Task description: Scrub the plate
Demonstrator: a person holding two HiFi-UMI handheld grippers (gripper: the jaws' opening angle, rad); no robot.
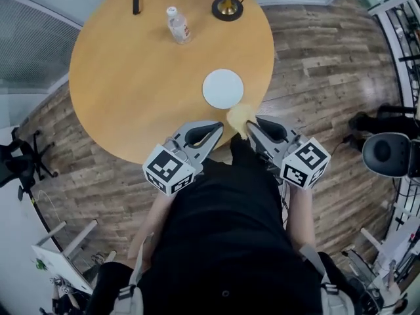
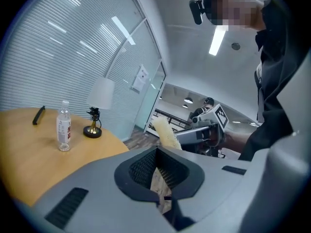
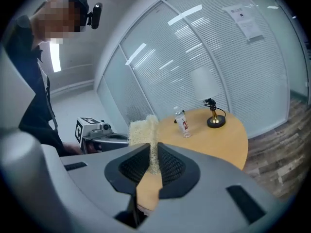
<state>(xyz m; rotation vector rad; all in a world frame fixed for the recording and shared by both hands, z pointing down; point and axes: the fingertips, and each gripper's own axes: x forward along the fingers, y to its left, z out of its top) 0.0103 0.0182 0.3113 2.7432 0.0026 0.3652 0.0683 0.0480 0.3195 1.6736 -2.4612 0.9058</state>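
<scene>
Low in the centre of the head view, the right gripper (image 1: 254, 125) is clenched on a yellow sponge (image 1: 239, 117), just short of the white plate (image 1: 222, 88) near the round table's (image 1: 125, 77) lower-right rim. The left gripper (image 1: 216, 128) is closed on nothing. With nothing bracing the plate, scrubbing could skid it off the rim, and the sponge, pinched thin, might slip.

Rough fibrous sponge (image 1: 239, 116), smooth matt wooden table (image 1: 131, 77).
</scene>
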